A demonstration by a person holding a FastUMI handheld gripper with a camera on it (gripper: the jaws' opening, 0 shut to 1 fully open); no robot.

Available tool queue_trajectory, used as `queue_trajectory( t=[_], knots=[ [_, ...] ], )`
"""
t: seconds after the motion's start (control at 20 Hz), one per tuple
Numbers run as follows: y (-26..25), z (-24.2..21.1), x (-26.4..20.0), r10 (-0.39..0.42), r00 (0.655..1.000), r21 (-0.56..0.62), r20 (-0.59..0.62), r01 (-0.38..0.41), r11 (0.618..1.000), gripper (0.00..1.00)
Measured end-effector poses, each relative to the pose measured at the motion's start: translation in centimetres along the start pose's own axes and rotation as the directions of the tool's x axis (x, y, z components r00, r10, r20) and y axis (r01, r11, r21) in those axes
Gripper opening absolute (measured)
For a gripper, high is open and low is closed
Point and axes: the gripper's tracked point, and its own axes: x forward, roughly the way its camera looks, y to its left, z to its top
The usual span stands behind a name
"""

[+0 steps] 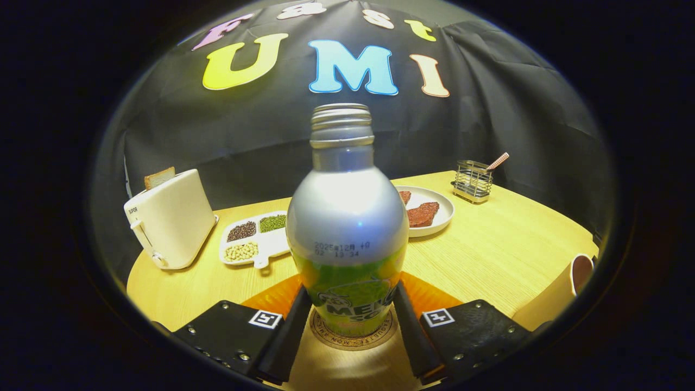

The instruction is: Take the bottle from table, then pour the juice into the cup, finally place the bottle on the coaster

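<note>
As the bottle (pixel 347 228) stands upright on the coaster (pixel 353 336), the gripper (pixel 350 320) clamps both fingers against its sides.

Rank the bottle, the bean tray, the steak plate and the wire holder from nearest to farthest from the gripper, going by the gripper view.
1. Bottle: between the gripper fingers, both pressing its sides, standing on the coaster.
2. Bean tray: beyond the fingers, left of the bottle, beside the toaster.
3. Steak plate: beyond, right of the bottle, slightly farther back.
4. Wire holder: farthest, by the table's back edge.

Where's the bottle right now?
In the gripper view, the bottle stands upright between the gripper fingers, over the round coaster.
</note>
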Motion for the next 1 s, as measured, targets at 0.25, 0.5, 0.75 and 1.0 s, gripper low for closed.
queue_trajectory(
  t=[0.25,0.5,0.75,1.0],
  knots=[
    [-0.1,0.1,-0.7,0.000,1.000,-0.022,0.003,0.000,1.000,0.84],
    [-0.2,1.3,-2.5,0.034,0.999,-0.026,0.026,-0.033,0.999,0.85],
    [0.0,5.2,-6.7,0.102,0.989,-0.051,0.106,-0.097,0.994,0.85],
    [0.1,8.8,-10.9,0.163,0.972,-0.060,0.169,-0.155,0.986,0.84]
  ],
)
